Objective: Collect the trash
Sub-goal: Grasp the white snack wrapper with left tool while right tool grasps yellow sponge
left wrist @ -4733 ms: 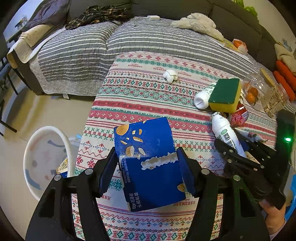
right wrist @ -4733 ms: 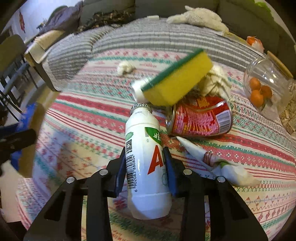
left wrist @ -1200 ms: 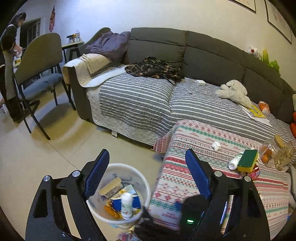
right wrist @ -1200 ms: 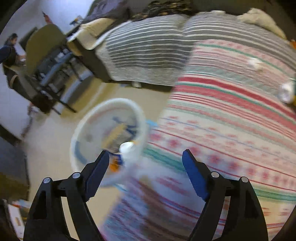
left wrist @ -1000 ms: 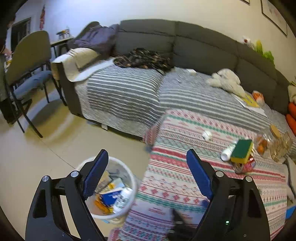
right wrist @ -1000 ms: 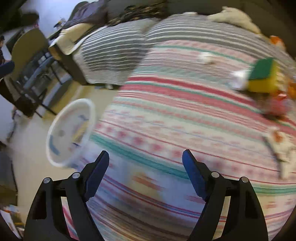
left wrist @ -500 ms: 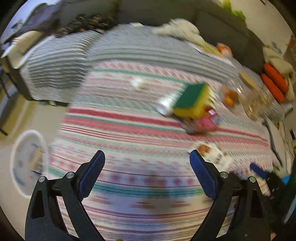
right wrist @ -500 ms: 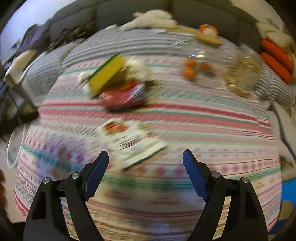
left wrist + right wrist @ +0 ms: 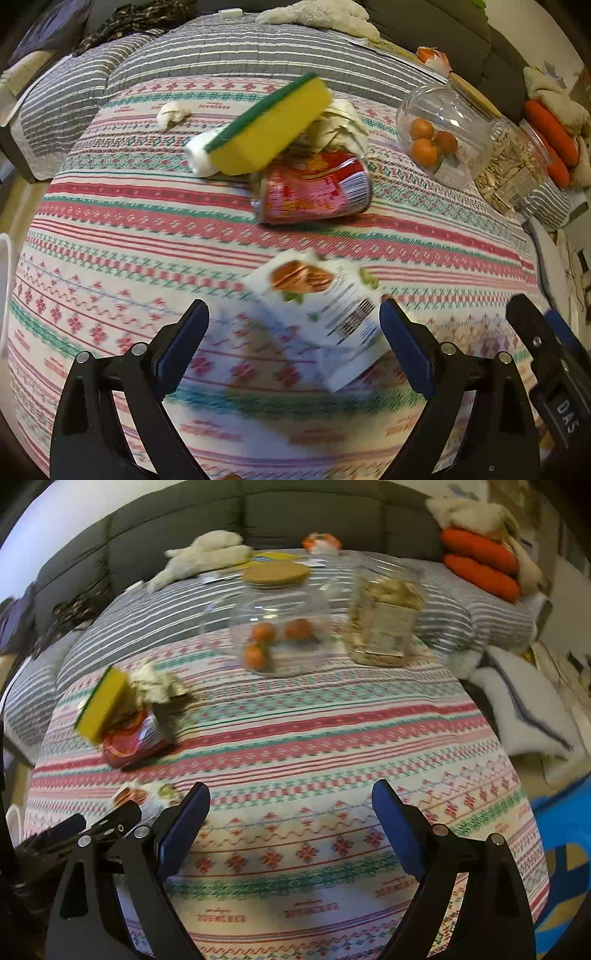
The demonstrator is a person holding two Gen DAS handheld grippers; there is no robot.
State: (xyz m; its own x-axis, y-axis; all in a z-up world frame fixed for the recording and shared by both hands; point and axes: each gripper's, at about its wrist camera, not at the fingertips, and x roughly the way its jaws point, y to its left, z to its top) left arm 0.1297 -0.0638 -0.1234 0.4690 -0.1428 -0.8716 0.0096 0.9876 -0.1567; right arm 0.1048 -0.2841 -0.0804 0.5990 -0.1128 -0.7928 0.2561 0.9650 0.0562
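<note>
My left gripper (image 9: 291, 328) is open and empty, just above a white snack wrapper (image 9: 321, 306) that lies flat between its fingertips on the patterned tablecloth (image 9: 122, 236). Beyond it lie a red can (image 9: 314, 190) on its side, a white bottle (image 9: 199, 157), crumpled paper (image 9: 338, 125) and a small paper ball (image 9: 170, 114). My right gripper (image 9: 291, 808) is open and empty over bare cloth; the can (image 9: 129, 738) and the wrapper (image 9: 140, 795) are to its left.
A yellow-green sponge (image 9: 269, 125) rests on the bottle and can. A glass jar of oranges (image 9: 443, 129) and a jar of seeds (image 9: 513, 170) stand at the back right. A striped sofa (image 9: 221, 51) lies behind. The other gripper (image 9: 554, 369) shows at right.
Both grippers dropped the blue box and bottle into the white bin and swung back over the table. My left gripper has closed in on the white wrapper; my right has turned right.
</note>
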